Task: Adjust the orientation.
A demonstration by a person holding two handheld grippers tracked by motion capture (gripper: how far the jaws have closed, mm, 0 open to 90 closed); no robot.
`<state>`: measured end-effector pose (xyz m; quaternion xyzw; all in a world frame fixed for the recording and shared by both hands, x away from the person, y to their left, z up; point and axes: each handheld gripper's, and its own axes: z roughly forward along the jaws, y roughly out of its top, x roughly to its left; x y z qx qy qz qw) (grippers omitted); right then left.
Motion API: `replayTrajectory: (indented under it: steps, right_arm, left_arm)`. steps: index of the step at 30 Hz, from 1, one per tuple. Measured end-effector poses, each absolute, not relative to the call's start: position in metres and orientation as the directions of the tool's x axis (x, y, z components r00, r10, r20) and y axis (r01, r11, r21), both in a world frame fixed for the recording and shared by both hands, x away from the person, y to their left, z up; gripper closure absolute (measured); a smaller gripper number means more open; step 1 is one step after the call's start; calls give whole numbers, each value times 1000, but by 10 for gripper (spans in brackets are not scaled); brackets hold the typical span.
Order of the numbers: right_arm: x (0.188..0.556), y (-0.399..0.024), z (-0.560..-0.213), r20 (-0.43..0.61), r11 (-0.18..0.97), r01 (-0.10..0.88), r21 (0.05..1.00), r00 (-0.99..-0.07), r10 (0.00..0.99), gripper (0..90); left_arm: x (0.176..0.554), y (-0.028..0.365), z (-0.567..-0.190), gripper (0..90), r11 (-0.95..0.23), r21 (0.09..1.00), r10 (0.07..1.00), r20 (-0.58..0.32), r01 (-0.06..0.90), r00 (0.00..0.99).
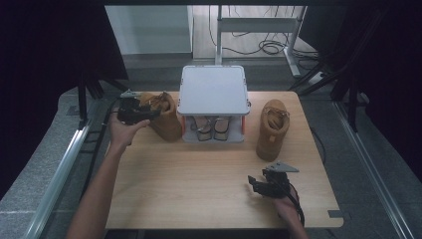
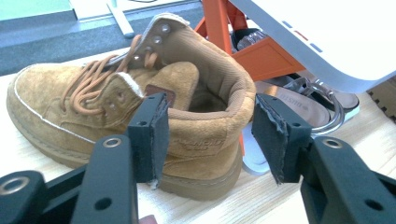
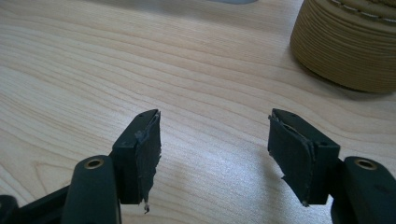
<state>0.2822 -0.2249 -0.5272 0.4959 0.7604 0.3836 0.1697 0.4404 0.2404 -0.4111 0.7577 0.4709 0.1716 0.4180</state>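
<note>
The left boot [image 2: 116, 112] is seen in tan suede, with orange-brown laces, a cream collar edge and a brown tongue patch. The right boot [image 1: 271, 128] is coloured the same tan, and its sole [image 3: 343, 44] is ribbed in ochre. The rack [image 1: 214, 89] is topped in white, with orange legs [image 2: 219, 23]. The sandals [image 2: 303, 100] are shown brown with silvery straps. The table [image 1: 199, 184] is patterned with pale wood grain. The pads [image 3: 149, 158] are black.

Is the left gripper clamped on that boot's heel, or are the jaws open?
Open. In the left gripper view the left gripper has its jaws on either side of the tan boot heel collar, with gaps showing between pads and suede.
</note>
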Motion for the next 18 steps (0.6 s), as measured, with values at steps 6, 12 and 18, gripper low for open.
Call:
replayTrajectory:
  steps: [6, 12, 18]
  right_arm:
    - [282, -226, -527, 123, 212, 624, 752, -449, 885, 350]
    - [282, -226, -526, 137, 205, 625, 753, -454, 881, 349]
    - [282, -226, -527, 146, 200, 629, 751, -453, 880, 349]
  left_arm:
    - [440, 236, -404, 453, -227, 800, 851, -114, 556, 512]
    - [440, 234, -400, 450, -257, 793, 843, -96, 553, 529]
    - [444, 228, -399, 453, -290, 783, 833, -76, 549, 549]
